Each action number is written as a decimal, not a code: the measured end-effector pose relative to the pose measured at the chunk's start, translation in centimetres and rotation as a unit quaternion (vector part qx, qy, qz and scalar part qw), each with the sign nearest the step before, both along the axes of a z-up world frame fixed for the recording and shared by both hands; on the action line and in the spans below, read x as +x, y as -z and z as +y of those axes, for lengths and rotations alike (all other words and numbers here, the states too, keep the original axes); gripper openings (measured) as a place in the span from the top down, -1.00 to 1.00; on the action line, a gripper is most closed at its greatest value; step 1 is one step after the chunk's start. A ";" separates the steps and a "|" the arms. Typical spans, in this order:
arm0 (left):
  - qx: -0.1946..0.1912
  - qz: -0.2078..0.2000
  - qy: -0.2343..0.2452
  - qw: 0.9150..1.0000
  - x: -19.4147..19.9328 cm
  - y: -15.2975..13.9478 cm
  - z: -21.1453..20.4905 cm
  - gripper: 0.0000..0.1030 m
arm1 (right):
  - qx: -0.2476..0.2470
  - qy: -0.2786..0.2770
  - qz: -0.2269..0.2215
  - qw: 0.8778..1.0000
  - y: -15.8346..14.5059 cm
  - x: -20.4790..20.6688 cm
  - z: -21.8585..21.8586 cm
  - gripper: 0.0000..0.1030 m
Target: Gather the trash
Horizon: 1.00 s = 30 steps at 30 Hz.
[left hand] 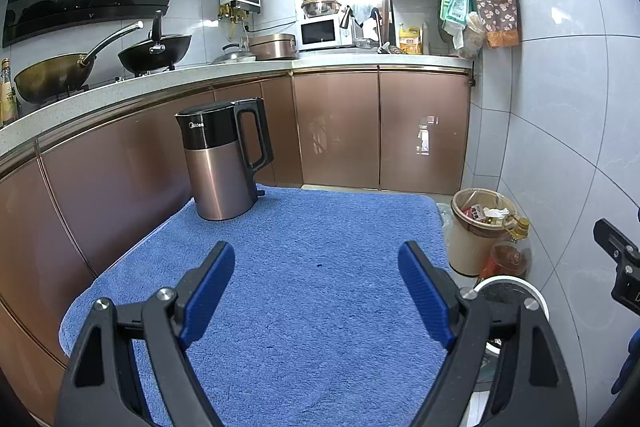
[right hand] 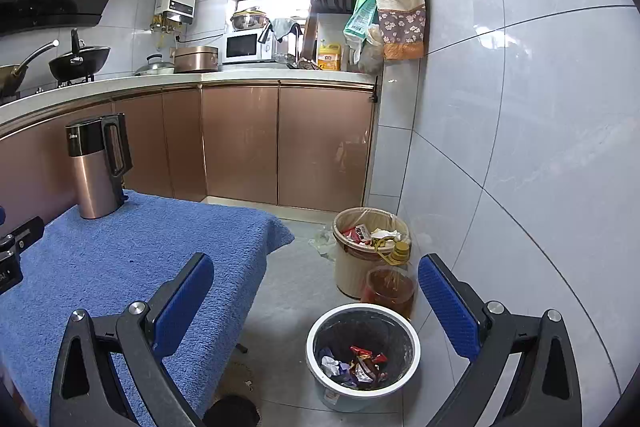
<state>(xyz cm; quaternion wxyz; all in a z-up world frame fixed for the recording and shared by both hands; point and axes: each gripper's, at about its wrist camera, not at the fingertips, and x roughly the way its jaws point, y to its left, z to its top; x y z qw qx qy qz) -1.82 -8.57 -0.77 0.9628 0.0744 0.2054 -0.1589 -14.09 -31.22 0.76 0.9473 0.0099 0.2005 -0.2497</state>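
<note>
A white-rimmed bin [right hand: 362,351] stands on the floor to the right of the table and holds crumpled wrappers [right hand: 356,363]. Its rim shows in the left wrist view [left hand: 516,285]. My right gripper [right hand: 316,267] is open and empty, held above the bin and the table's right edge. My left gripper [left hand: 316,255] is open and empty over the blue towel [left hand: 288,267] on the table. No loose trash shows on the towel. The towel also shows in the right wrist view [right hand: 120,259].
A copper and black kettle [left hand: 224,159] stands at the towel's far left corner. A beige bin [right hand: 370,251] full of rubbish, an oil bottle [right hand: 398,253] and a jar [right hand: 388,289] stand by the tiled wall. Kitchen counter and cabinets lie behind.
</note>
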 end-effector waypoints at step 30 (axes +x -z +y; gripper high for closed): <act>-0.006 0.004 0.002 1.000 -0.3 0.2 0.1 -0.62 | 0.002 0.003 0.002 1.000 0.3 -0.1 -0.2 -1.00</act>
